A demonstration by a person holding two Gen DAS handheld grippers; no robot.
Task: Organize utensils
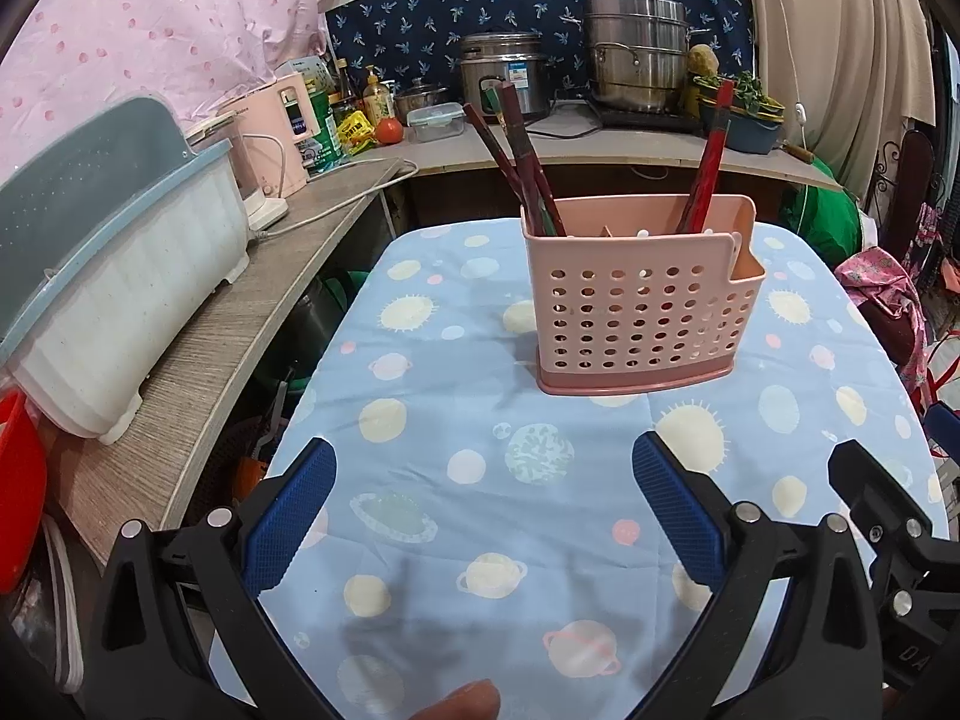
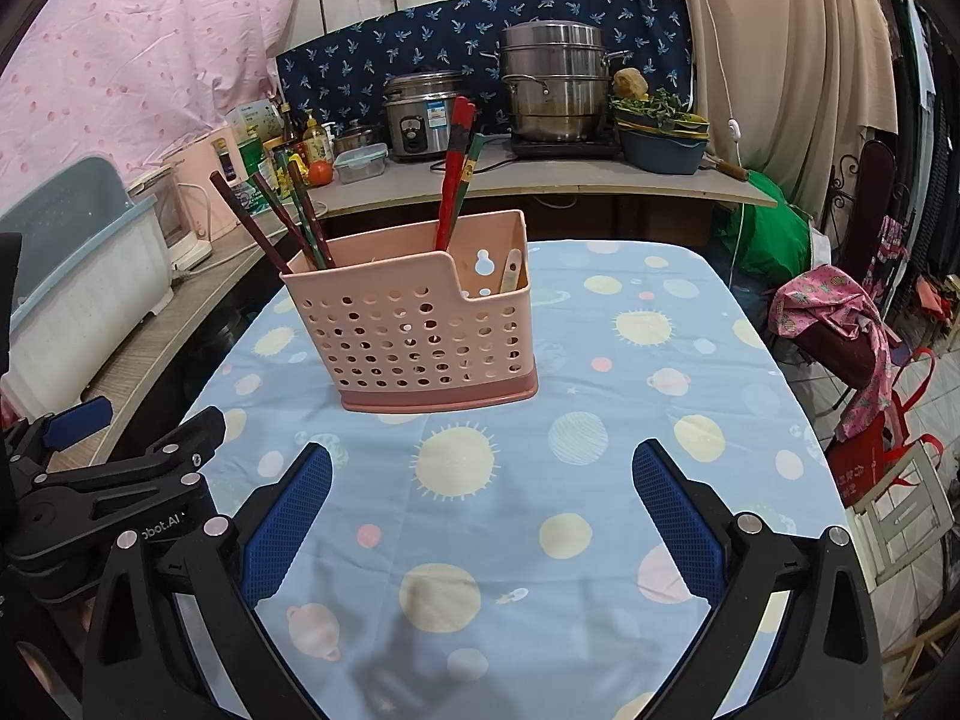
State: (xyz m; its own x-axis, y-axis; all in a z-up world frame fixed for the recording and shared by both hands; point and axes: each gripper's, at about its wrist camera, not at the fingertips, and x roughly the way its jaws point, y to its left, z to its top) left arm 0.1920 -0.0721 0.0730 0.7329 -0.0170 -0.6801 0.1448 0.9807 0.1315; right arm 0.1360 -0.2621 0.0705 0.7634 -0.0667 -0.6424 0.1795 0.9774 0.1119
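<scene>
Standing near the middle of the blue planet-print tablecloth [image 1: 456, 324], the pink perforated utensil holder [image 1: 630, 312] is upright and touched by neither tool. Dark red chopsticks [image 1: 516, 162] lean out of its left end, 1 red pair [image 1: 711, 156] leans out toward the right, and from the right wrist view a pale utensil [image 2: 511, 270] sits low in the notched compartment at the holder's right end; what it is cannot be told.

Both tools hang above the near part of the cloth, well short of the holder. The left gripper [image 1: 483, 510] has its blue pads spread wide with nothing between them, and the right gripper [image 2: 480, 510] is likewise spread and empty. A fingertip [image 1: 462, 702] shows at the bottom edge of the left wrist view.

No loose utensil lies on the cloth in either view, so the sorting looks either finished or paused between items; I judge it late in the task. If anything remains, the next move calls for reaching forward to the holder and pinching 1 chopstick high on its shaft, lifting it straight so the light holder does not tip
</scene>
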